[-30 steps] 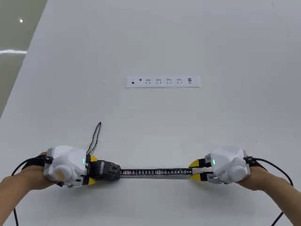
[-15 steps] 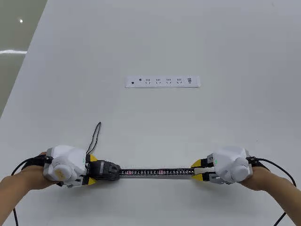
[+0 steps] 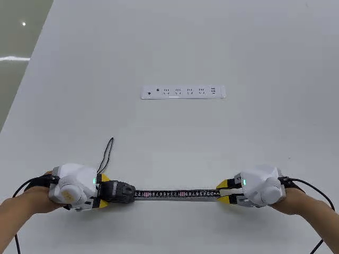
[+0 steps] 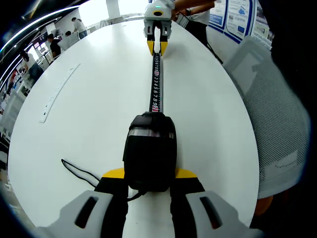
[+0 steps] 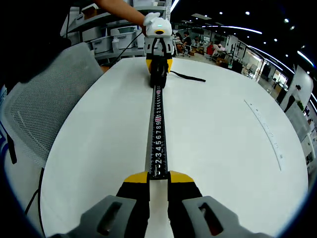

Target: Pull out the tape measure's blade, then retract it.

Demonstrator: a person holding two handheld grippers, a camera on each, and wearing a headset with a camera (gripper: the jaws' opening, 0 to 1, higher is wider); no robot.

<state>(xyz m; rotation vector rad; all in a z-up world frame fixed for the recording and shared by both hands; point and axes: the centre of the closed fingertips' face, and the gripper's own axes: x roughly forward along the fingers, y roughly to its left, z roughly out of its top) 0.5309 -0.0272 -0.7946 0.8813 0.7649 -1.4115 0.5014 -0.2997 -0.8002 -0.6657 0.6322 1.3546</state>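
The left gripper (image 3: 105, 191) clamps the tape measure case (image 3: 121, 191). The right gripper (image 3: 220, 192) pinches the blade (image 3: 175, 194) stretched out ahead of it. Pull-out looks about done; next, feed the blade back steadily.

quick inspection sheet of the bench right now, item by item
surface: white table, flat and clean.
job's things: tape measure case at the left; blade drawn out straight between the grippers; wrist strap lying loose on the table.
clutter: power strip, well apart from the work.
grippers: left gripper shut on the tape measure case; right gripper shut on the blade's end.
cables: black cables trail back from both grippers.
surroundings: mesh chair beside the table; people far off.
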